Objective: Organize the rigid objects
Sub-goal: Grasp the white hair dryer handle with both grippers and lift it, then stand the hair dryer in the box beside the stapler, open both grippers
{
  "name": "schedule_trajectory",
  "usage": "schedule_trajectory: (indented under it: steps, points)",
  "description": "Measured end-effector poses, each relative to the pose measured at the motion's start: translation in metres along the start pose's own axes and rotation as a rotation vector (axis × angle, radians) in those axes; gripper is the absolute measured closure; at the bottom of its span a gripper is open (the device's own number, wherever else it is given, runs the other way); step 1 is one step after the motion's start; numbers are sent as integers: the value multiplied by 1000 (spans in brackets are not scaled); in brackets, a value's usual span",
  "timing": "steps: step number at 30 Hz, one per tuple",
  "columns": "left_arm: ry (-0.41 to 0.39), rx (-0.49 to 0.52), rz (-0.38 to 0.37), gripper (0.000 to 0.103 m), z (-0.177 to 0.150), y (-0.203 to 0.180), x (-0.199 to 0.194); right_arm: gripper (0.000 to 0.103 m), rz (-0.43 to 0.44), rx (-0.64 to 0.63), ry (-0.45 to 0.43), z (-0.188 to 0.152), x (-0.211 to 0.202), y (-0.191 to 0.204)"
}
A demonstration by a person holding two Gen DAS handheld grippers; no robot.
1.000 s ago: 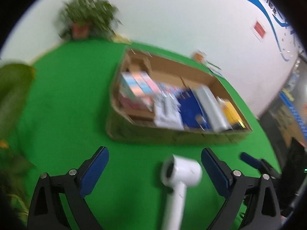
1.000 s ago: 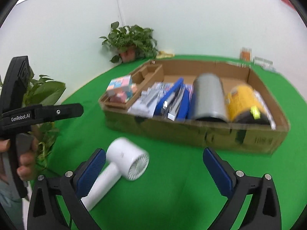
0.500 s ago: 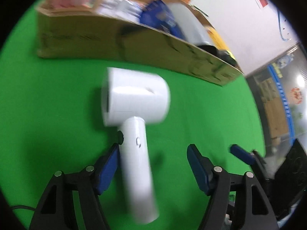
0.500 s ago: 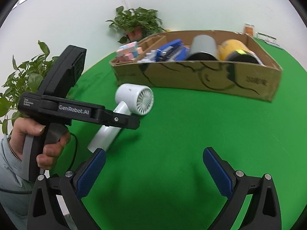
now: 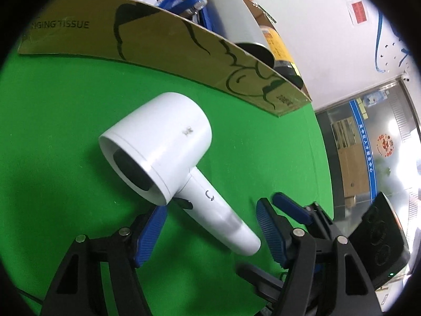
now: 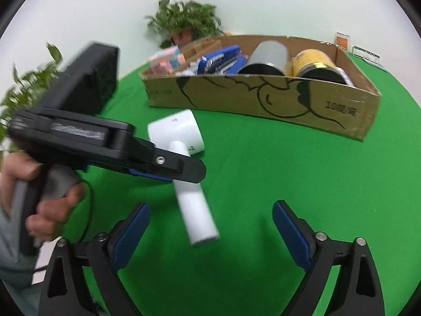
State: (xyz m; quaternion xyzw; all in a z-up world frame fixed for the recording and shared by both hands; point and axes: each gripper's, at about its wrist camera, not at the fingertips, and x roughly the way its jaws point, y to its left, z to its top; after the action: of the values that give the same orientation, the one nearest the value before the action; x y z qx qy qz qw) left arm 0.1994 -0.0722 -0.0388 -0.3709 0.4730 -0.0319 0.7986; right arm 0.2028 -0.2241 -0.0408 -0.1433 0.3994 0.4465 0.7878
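Observation:
A white hair dryer [image 5: 168,155] lies on the green table, in front of a long cardboard box [image 5: 163,42]. My left gripper [image 5: 210,234] is open, its blue pads on either side of the dryer's handle, not touching it. In the right wrist view the left gripper [image 6: 168,168] reaches over the dryer [image 6: 189,184]. My right gripper [image 6: 210,234] is open and empty, with the handle's end between and just ahead of its fingers. The box [image 6: 263,105] holds a grey cylinder [image 6: 268,58], a yellow can [image 6: 313,60], blue items and pastel blocks.
Potted plants stand behind the box [image 6: 186,23] and at the left edge [image 6: 29,79]. Small cards [image 6: 344,40] stand at the far right of the green table [image 6: 263,184]. The right gripper's body [image 5: 379,239] shows at the lower right of the left wrist view.
My left gripper has come down and closer around the dryer's handle. The dryer has turned, its handle now pointing toward the right gripper. The right gripper stays open.

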Motion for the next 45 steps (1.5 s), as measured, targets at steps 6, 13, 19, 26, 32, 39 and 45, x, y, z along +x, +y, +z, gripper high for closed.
schedule_trajectory:
  steps: [6,13,19,26,32,39,45]
  points:
    - [-28,25,33,52,3,9,-8,56,10,-45,46,5,27,22]
    - [-42,19,18,65,6,22,-11,80,-58,-65,34,-2,29,51]
    - [-110,83,45,67,8,8,-35,81,-94,-45,-30,10,18,67]
    - [-256,200,75,67,58,-26,-86,81,-94,-41,-171,85,0,75]
    - [-244,177,64,68,135,-25,-101,81,-95,17,-153,167,29,62]
    - [-146,138,76,68,193,6,-75,80,-43,163,-31,223,85,35]
    - [-199,190,191,67,189,2,-81,68,82,212,-12,229,98,27]
